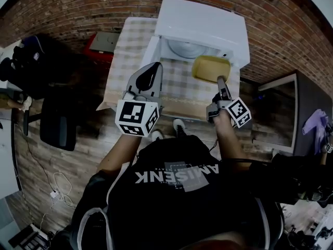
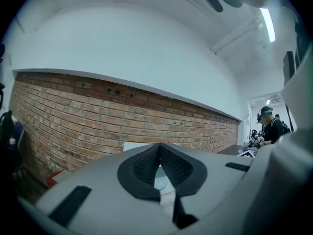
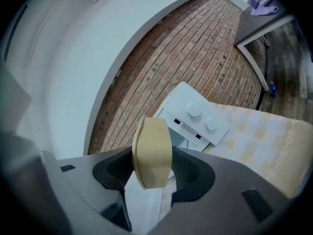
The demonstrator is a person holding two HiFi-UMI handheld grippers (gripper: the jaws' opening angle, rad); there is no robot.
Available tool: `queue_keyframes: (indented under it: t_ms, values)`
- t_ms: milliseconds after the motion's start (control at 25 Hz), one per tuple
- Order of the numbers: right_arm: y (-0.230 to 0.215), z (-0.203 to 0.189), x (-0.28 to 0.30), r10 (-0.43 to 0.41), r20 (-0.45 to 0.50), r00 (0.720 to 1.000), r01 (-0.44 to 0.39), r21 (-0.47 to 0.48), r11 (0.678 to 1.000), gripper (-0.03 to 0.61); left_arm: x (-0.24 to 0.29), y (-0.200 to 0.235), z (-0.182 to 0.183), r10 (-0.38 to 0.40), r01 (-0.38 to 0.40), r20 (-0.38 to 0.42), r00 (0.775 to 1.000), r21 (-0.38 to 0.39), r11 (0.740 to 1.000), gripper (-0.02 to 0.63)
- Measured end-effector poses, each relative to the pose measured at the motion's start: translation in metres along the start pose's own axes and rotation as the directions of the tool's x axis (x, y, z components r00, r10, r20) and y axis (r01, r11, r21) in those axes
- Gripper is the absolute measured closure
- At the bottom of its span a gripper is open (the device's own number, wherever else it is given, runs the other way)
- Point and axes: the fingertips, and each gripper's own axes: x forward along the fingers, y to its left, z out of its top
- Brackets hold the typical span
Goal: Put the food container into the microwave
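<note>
A pale yellow food container [image 1: 210, 69] hangs in front of the white microwave [image 1: 203, 22], whose cavity stands open with a round turntable [image 1: 184, 49] inside. My right gripper [image 1: 220, 82] is shut on the container's near edge. In the right gripper view the food container [image 3: 152, 151] sits edge-on between the dark pads, with the microwave's dial panel [image 3: 198, 119] beyond it. My left gripper [image 1: 151, 77] is raised left of the microwave, its jaws shut with nothing between them. The left gripper's [image 2: 160, 148] pads meet at their tips, facing a brick wall.
The microwave stands on a table with a checked cloth [image 1: 132, 46], set against a brick wall [image 1: 78, 4]. A red box [image 1: 101, 45] sits on the floor to the left, beside a dark chair [image 1: 57, 124]. A grey desk [image 1: 307, 113] stands at the right.
</note>
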Motion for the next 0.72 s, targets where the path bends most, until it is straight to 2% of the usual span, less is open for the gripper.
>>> queue_keyframes:
  t_ms: [120, 280, 520, 720]
  values:
    - [-0.009, -0.004, 0.019, -0.001, -0.032, 0.999, 0.0, -0.006, 1.0, 0.324, 0.001, -0.003, 0.001, 0.007, -0.007, 0.01, 1.0, -0.006, 1.0, 0.601]
    - [-0.017, -0.016, 0.043, 0.027, -0.057, 0.998, -0.027, 0.007, 1.0, 0.324, 0.0, 0.004, -0.004, 0.054, -0.054, -0.023, 0.998, 0.013, 0.998, 0.601]
    - [-0.028, -0.034, 0.079, 0.038, -0.063, 0.997, -0.031, 0.113, 0.993, 0.324, -0.002, 0.018, -0.003, 0.123, -0.121, -0.049, 0.991, 0.036, 0.992, 0.601]
    - [-0.039, -0.049, 0.104, 0.024, -0.065, 0.998, -0.014, 0.149, 0.989, 0.324, -0.003, 0.019, 0.003, 0.135, -0.131, -0.056, 0.989, 0.066, 0.989, 0.601]
